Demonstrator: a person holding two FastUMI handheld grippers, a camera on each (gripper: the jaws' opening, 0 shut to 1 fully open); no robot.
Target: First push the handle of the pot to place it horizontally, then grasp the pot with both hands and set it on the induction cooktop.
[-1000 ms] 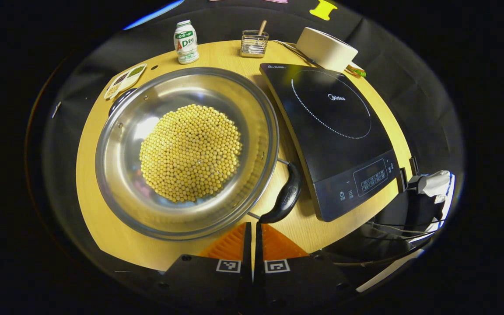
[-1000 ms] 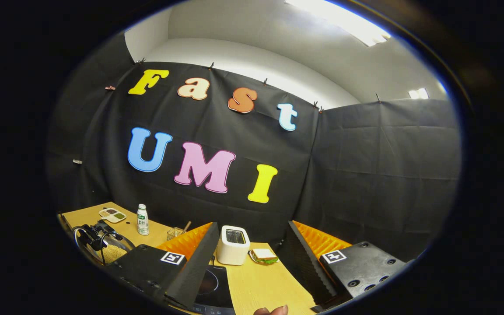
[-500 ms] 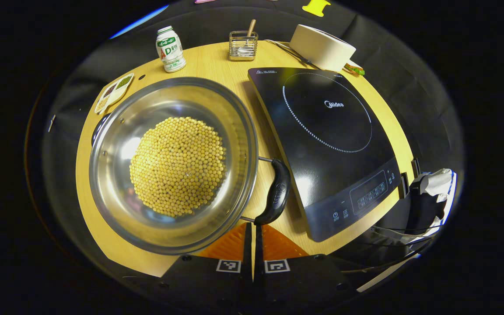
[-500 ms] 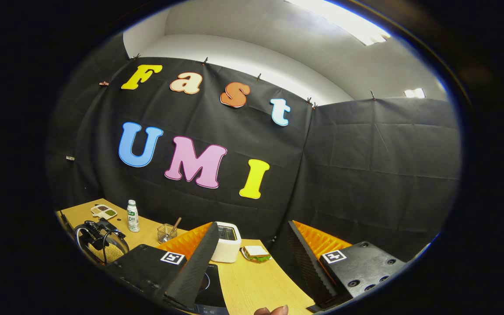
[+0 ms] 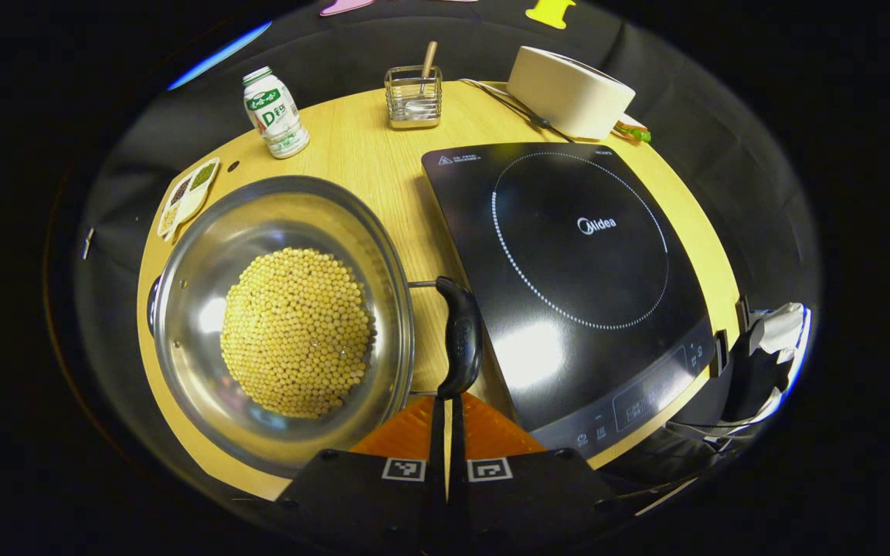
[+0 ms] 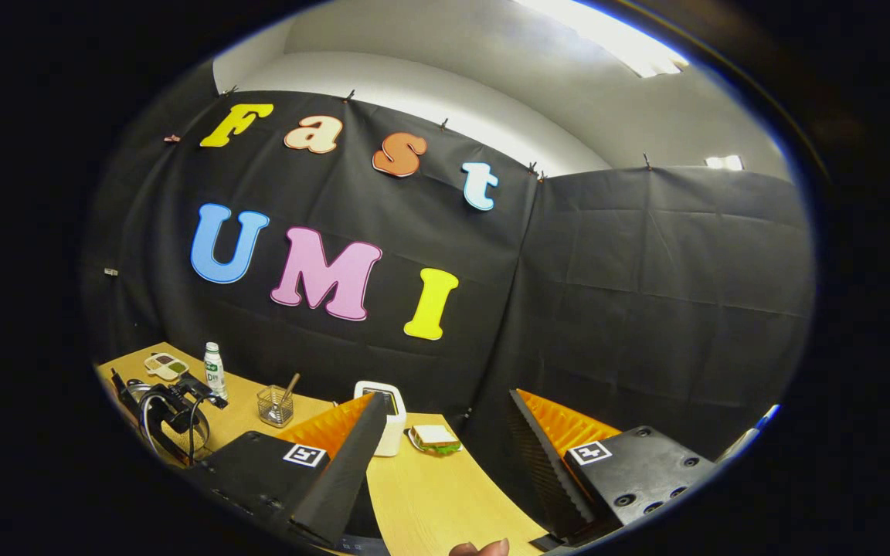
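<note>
Left gripper view: closed left gripper [image 5: 447, 421] touches black curved pot handle [image 5: 460, 336] ahead; steel bean-filled pot [image 5: 205, 255] front-left; right gripper [image 6: 445, 455] open.

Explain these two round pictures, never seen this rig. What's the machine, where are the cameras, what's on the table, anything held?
No robot: a person holds a two-finger gripper in each hand, and a fisheye camera rides on each. The left gripper view looks down at the table: a steel pot full of yellow beans, its black handle beside an induction cooktop, plus a bottle, a wire holder and a toaster. The left gripper is shut, tips at the handle, gripping nothing. The right gripper view faces the booth wall; the right gripper is open and empty.
</note>
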